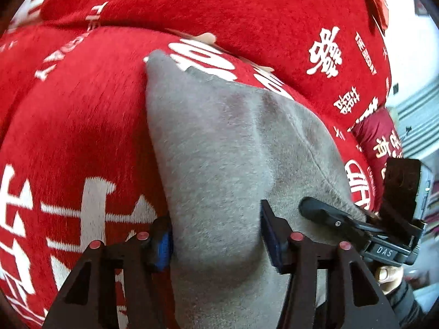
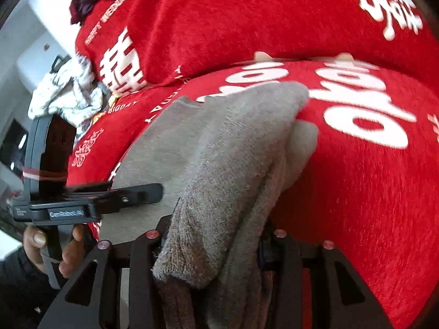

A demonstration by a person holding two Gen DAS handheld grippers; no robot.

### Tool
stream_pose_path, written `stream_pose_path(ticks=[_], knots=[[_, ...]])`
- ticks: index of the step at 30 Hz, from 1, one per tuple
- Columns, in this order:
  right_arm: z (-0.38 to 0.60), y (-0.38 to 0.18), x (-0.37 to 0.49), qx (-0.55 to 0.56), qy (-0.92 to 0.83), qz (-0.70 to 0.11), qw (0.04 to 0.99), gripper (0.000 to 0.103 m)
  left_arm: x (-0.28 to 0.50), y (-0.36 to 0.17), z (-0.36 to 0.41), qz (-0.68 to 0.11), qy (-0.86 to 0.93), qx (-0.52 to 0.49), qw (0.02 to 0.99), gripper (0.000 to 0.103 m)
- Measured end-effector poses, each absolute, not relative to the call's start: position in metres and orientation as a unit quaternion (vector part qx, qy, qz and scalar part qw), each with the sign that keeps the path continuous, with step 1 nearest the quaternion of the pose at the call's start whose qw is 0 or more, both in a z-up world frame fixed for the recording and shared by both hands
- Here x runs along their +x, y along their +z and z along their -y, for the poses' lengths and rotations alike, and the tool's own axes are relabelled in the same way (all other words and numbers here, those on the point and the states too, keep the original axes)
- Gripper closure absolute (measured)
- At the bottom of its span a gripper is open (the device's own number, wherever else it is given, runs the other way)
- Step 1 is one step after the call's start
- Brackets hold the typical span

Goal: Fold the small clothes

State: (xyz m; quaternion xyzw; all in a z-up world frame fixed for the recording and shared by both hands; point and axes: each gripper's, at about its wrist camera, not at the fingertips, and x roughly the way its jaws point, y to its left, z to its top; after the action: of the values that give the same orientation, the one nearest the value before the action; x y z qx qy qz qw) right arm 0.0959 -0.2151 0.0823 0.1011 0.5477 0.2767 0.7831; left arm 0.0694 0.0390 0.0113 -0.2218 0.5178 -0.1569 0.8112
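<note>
The grey garment (image 1: 219,142) lies on the red printed blanket (image 1: 82,123), one end bunched in each tool. The left tool (image 1: 216,235) pinches a thick fold between its blue pads (image 1: 164,244); the right tool (image 2: 211,246) grips a bundled edge. The plush fabric looks slippery, so uneven pulling could slide a layer free and skew the fold.

Left gripper (image 1: 216,235): jaws set apart, blue pads (image 1: 164,244) seen at 7 and 5 o'clock of its own view, grey fabric between them. Right gripper (image 2: 211,242): jaws closed on cloth. Left hand (image 2: 52,249): wrapped round the handle, seen at 8 o'clock.
</note>
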Motion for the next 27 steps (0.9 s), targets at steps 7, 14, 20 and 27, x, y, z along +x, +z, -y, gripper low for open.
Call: stream_pose_path(ticks=[7,14,20,27], knots=[[0.242,0.107,0.085,0.107,0.212,-0.552,0.799,0.037,0.049,0.042,-0.041,-0.521,-0.096,-0.171,0.831,0.035],[0.195,0.158,0.021,-0.097,0.272,-0.47,0.834,0.032,0.021,0.073,-0.015,-0.491,-0.102,-0.08,0.861,0.035],[0.169,0.133,-0.005,-0.155,0.332,-0.482,0.796,0.032,0.011,0.07,0.007,-0.479,-0.183,-0.061,0.856,0.035],[0.184,0.095,0.001,-0.118,0.309,-0.524,0.785,0.031,0.024,0.049,-0.003,-0.504,-0.177,-0.089,0.841,0.035]])
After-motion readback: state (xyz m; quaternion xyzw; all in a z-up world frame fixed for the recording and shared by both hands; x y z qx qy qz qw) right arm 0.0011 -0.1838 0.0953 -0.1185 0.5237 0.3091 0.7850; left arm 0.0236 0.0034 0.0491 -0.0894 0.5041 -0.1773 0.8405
